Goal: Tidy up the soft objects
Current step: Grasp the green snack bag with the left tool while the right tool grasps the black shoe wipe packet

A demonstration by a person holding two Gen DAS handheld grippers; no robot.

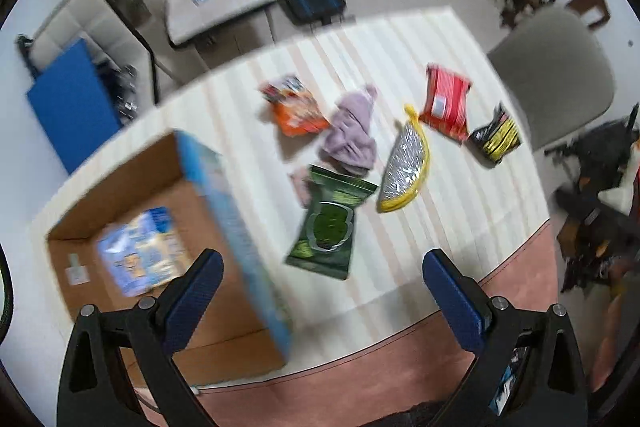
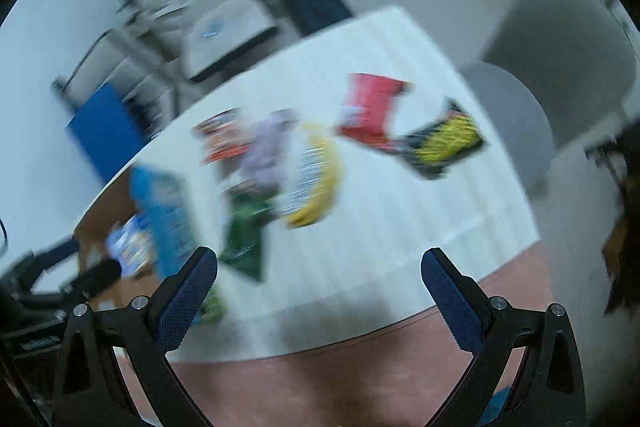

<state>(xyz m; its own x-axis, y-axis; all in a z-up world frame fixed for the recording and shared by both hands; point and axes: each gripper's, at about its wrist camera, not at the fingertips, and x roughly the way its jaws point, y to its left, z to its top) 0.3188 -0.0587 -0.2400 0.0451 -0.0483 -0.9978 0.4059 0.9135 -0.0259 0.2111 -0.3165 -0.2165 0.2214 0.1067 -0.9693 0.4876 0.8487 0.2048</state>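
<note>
Soft packets lie on a striped tablecloth (image 1: 460, 227): a green pouch (image 1: 330, 227), a yellow and silver pouch (image 1: 406, 167), a lilac cloth (image 1: 352, 131), an orange packet (image 1: 296, 109), a red packet (image 1: 446, 103) and a black and yellow packet (image 1: 496, 137). An open cardboard box (image 1: 132, 187) at the left holds a blue packet (image 1: 140, 251). My left gripper (image 1: 322, 295) is open and empty, above the box's right wall and the table's near edge. My right gripper (image 2: 320, 291) is open and empty over the near table edge; its view is blurred and shows the green pouch (image 2: 244, 239).
A grey chair (image 1: 556, 75) stands at the table's right side. A blue board (image 1: 72, 103) leans at the left beyond the table. A bench with white padding (image 1: 216, 3) and clutter sit on the floor behind. Pink floor (image 1: 360, 379) shows below the table edge.
</note>
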